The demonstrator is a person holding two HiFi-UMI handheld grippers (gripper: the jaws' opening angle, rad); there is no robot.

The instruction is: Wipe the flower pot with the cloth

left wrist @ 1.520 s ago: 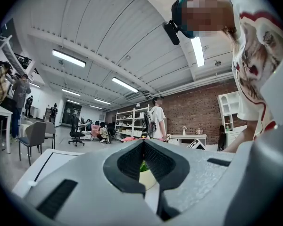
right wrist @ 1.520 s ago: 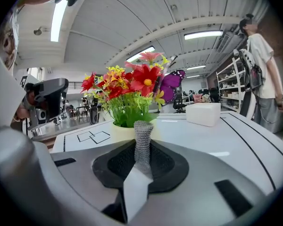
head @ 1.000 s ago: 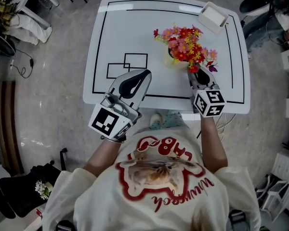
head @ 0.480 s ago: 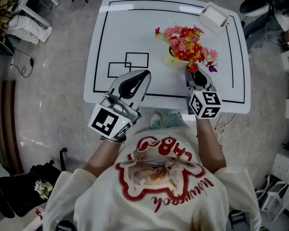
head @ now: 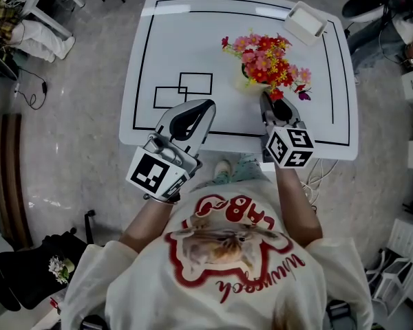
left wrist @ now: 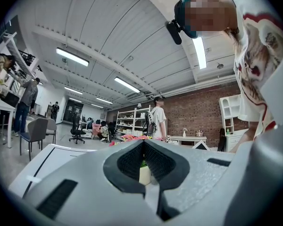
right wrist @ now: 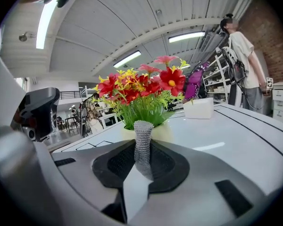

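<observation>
Cream flower pot (right wrist: 166,132) is faced by the right gripper (right wrist: 142,163), grey knitted cloth (right wrist: 142,142) pinched for wiping; left gripper (left wrist: 144,146), closed empty, is parked left.

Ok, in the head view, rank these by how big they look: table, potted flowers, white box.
1. table
2. potted flowers
3. white box
The flowers rise a little nearer the camera, but their lead over the box is plain.

In my head view the flowers (head: 265,60) hide most of the flower pot (head: 241,83), and the right gripper (head: 270,103) covers the cloth (right wrist: 142,140).
</observation>
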